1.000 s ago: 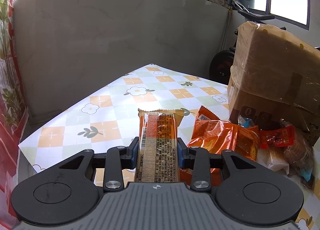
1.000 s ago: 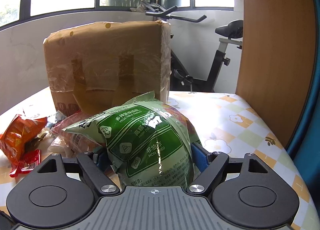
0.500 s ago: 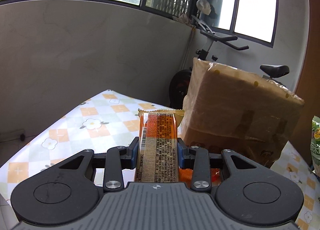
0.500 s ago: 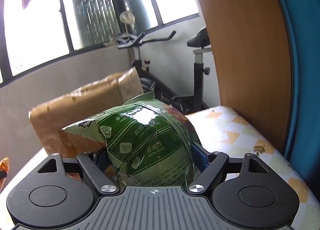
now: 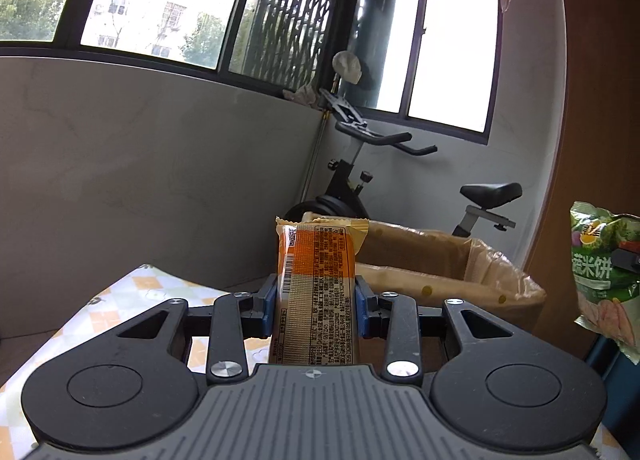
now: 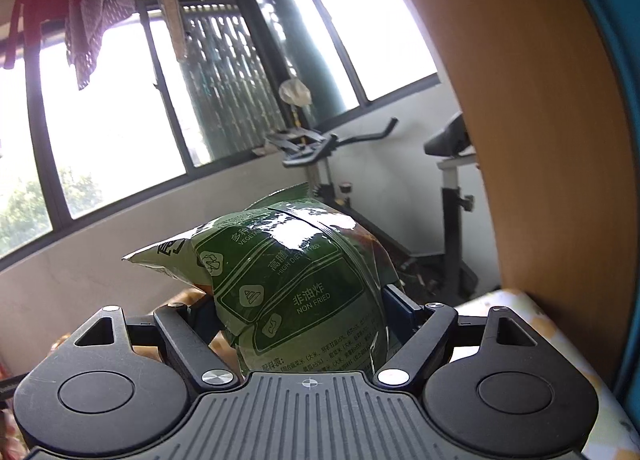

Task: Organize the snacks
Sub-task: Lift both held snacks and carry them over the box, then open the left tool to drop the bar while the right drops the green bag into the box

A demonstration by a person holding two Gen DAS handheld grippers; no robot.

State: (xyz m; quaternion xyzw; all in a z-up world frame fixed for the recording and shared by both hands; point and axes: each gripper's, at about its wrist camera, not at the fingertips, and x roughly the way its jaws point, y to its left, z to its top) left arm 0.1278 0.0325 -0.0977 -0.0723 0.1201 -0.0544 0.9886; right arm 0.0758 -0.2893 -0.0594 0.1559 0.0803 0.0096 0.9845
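Both packets had been lifted well clear of the table within the last second; the heap of snacks and the front of the box, seen a second earlier, had dropped out of both views. The open, paper-lined box was now looked into from above its rim in the left view. This was judged to mean that both snacks were being carried up toward the box for dropping in.

The green bag was held in the clenched jaws of the right gripper, puffed wide, its long axis running forward and up. The orange bar was clamped by its long edges in the left gripper, long axis pointing straight ahead toward the box, crimped end foremost.
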